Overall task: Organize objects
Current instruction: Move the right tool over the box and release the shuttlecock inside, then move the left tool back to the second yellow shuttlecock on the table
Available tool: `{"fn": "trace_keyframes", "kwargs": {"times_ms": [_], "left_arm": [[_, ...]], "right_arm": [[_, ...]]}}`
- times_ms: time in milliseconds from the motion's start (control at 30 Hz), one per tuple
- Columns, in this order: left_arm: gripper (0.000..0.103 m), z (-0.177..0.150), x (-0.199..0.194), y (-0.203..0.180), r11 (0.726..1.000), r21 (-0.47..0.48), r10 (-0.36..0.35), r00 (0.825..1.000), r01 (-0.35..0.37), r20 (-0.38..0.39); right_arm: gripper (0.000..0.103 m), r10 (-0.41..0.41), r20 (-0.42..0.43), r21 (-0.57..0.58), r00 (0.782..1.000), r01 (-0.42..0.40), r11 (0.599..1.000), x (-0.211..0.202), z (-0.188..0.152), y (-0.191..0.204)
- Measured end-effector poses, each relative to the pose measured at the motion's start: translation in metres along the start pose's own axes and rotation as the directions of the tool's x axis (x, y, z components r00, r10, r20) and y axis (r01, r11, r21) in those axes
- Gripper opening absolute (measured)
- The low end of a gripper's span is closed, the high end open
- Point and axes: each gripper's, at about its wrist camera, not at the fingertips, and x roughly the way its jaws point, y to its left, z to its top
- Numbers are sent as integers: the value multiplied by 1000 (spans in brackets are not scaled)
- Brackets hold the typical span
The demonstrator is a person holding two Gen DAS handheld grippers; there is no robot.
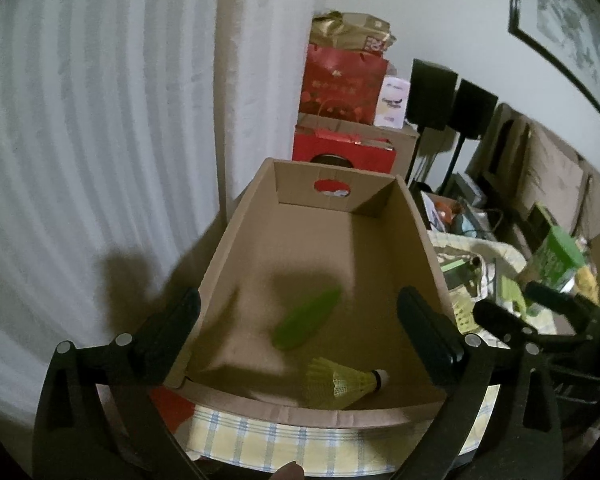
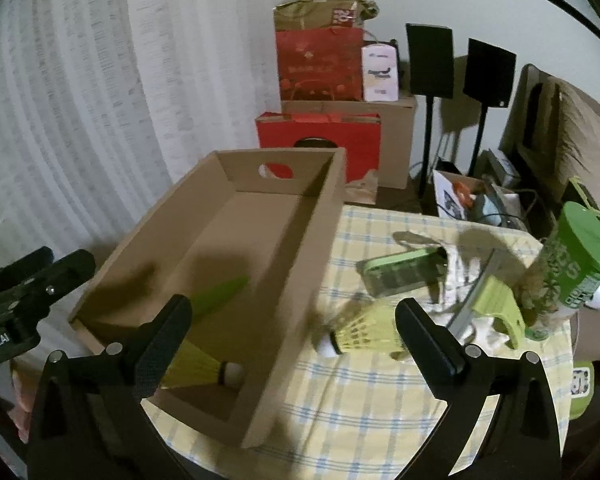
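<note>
An open cardboard box (image 1: 420,240) stands on the checked cloth. Inside it lie a yellow shuttlecock (image 1: 344,382) near the front wall and a blurred green oblong piece (image 1: 306,318) on or just above the floor. My left gripper (image 1: 300,340) is open over the box's near end with nothing between its fingers. In the right wrist view the box (image 2: 300,280) is on the left, holding the shuttlecock (image 2: 204,364) and green piece (image 2: 220,292). A second yellow shuttlecock (image 2: 356,328), blurred, is outside the box by the right finger of my open right gripper (image 2: 296,340).
A green canister (image 2: 580,264), a green case (image 2: 400,272) and a pale green item (image 2: 500,308) crowd the cloth's right side. Red gift bags (image 2: 320,64), a brown carton and two black speakers (image 2: 430,60) stand behind. A white curtain fills the left.
</note>
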Motion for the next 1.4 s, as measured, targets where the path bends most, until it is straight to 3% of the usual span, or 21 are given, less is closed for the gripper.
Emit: {"fn": "trace_keyframes", "kwargs": {"times_ms": [400, 533, 933, 1067, 1200, 1400], "left_arm": [[101, -7, -9, -30, 999, 40, -12, 1000, 11, 26], [102, -8, -10, -35, 999, 4, -52, 999, 52, 11], [103, -11, -5, -67, 986, 26, -162, 986, 163, -43], [103, -12, -5, -83, 974, 69, -215, 976, 218, -46], [103, -11, -2, -107, 952, 171, -244, 967, 253, -69], [102, -6, 11, -146, 887, 353, -261, 954, 298, -150]], "right_arm": [[102, -65, 26, 25, 998, 65, 998, -22, -7, -30], [102, -85, 32, 43, 996, 84, 996, -29, -9, -44], [102, -119, 51, 119, 992, 113, 987, -53, -15, -98], [102, -125, 52, 155, 991, 116, 981, -59, -19, -118], [102, -142, 46, 182, 989, 131, 975, -64, -24, -134], [102, -156, 34, 209, 987, 145, 967, -69, -36, -156]]}}
